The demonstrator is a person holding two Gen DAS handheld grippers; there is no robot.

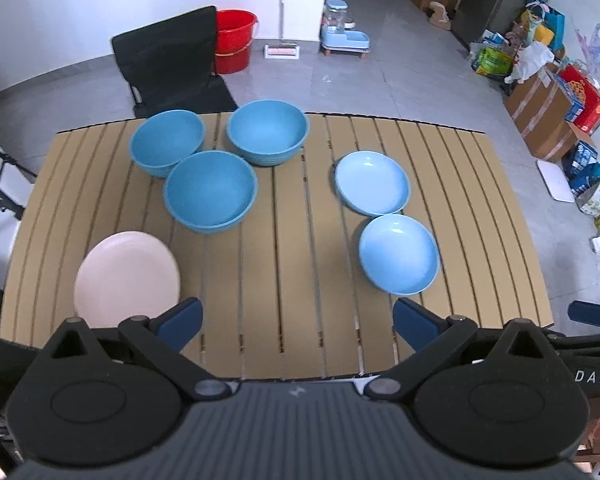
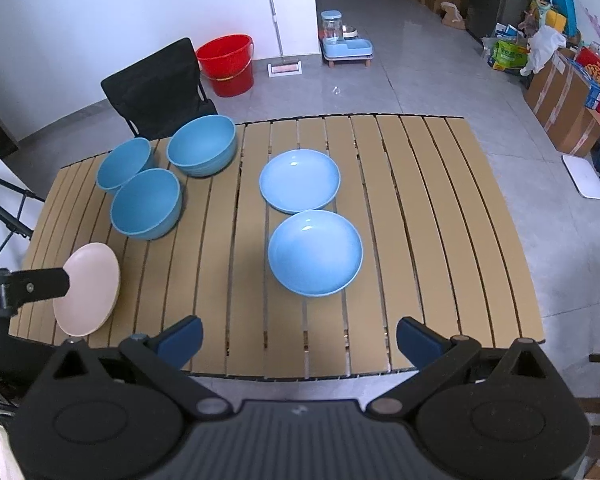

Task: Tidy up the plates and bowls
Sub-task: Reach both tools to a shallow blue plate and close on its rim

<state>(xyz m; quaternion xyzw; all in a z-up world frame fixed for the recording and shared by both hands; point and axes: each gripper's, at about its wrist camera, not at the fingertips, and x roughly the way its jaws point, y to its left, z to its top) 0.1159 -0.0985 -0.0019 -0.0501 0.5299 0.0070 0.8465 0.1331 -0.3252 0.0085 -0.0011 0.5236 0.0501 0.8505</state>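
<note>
Three blue bowls stand upright and separate at the table's far left: one at the back left, one at the back centre, one nearer. Two light blue plates lie to their right, a far one and a near one. A pink plate rests at the near left. My left gripper hangs open above the near table edge, holding nothing. My right gripper is open and holds nothing too, just before the near plate.
The slatted tan table has bare room in its middle and right. A black chair and red bucket stand behind it. Boxes and bags line the right wall. The left gripper's finger juts in over the pink plate.
</note>
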